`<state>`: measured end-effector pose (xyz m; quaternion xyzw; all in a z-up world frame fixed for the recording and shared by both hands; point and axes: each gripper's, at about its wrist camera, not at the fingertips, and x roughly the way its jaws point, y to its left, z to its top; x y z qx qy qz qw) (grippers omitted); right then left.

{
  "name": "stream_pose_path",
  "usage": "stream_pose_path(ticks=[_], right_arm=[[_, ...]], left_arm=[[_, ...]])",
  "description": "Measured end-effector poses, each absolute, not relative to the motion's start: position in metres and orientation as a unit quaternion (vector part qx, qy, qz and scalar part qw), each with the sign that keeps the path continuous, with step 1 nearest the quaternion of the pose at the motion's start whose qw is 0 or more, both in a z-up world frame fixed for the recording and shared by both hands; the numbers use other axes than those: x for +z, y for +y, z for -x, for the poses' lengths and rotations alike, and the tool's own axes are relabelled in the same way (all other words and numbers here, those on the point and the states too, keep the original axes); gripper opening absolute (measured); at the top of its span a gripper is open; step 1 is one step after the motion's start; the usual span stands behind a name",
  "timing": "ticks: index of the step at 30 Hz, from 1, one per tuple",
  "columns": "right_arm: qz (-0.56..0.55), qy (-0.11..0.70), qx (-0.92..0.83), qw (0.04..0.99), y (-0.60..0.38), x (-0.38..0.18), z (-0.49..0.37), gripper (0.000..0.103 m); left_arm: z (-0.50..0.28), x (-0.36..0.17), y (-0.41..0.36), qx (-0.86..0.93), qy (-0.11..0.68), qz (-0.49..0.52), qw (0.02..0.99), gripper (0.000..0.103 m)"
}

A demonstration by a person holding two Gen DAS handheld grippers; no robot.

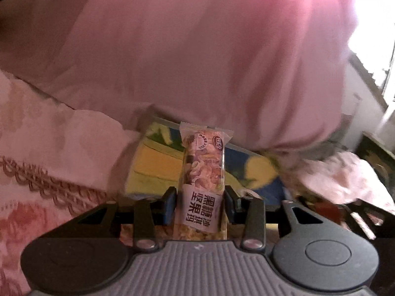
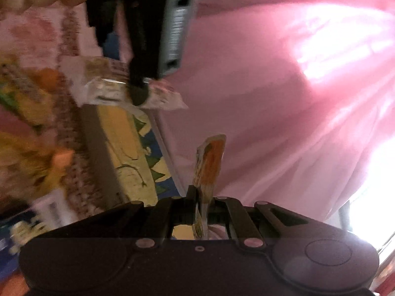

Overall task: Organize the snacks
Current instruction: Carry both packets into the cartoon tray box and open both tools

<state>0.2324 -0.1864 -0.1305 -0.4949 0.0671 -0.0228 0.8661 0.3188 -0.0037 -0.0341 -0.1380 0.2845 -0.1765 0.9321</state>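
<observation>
Pink curtain (image 1: 197, 49) hangs close behind both grippers, crowding them. Left gripper (image 1: 200, 206) clamps a crinkly clear-wrapped nut bar (image 1: 203, 170) upright over a colourful box (image 1: 158, 162) on the patterned pink cloth (image 1: 37, 153). Right gripper (image 2: 201, 202) pinches a thin orange sachet (image 2: 209, 162) edge-on, near the box's corner
</observation>
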Motion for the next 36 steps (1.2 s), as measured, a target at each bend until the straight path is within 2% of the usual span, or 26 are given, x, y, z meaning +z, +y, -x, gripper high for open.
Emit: stream_pose_path(ticks=[6,14,20,25,28,29,30,32,36], right_arm=[[0.439,0.095,-0.007,0.893,-0.180,-0.124,-0.280,0.004],[0.407,0.135,0.016,0.903,-0.146,-0.119,-0.326,0.004],[0.365,0.165,0.033,0.915,-0.144,-0.115,-0.325,0.012],[0.360,0.178,0.043,0.915,-0.144,-0.113,-0.316,0.015],[0.349,0.185,0.044,0.918,-0.148,-0.107,-0.321,0.024],[0.344,0.189,0.046,0.919,-0.150,-0.103,-0.324,0.033],[0.339,0.193,0.050,0.919,-0.150,-0.100,-0.325,0.051],[0.335,0.199,0.059,0.919,-0.151,-0.092,-0.321,0.068],[0.350,0.190,0.066,0.915,-0.141,-0.079,-0.314,0.072]], left_arm=[[-0.370,-0.055,-0.005,-0.152,0.283,0.175,0.931,0.044],[-0.392,-0.075,0.004,-0.147,0.286,0.207,0.924,0.043],[-0.405,-0.090,0.008,-0.139,0.293,0.213,0.922,0.042],[-0.406,-0.091,0.008,-0.142,0.297,0.207,0.921,0.042],[-0.405,-0.091,0.009,-0.147,0.296,0.204,0.921,0.043],[-0.405,-0.091,0.010,-0.148,0.297,0.207,0.920,0.044],[-0.405,-0.090,0.011,-0.149,0.298,0.213,0.919,0.046],[-0.404,-0.088,0.015,-0.154,0.299,0.231,0.913,0.051],[-0.399,-0.080,0.023,-0.155,0.302,0.260,0.904,0.056]])
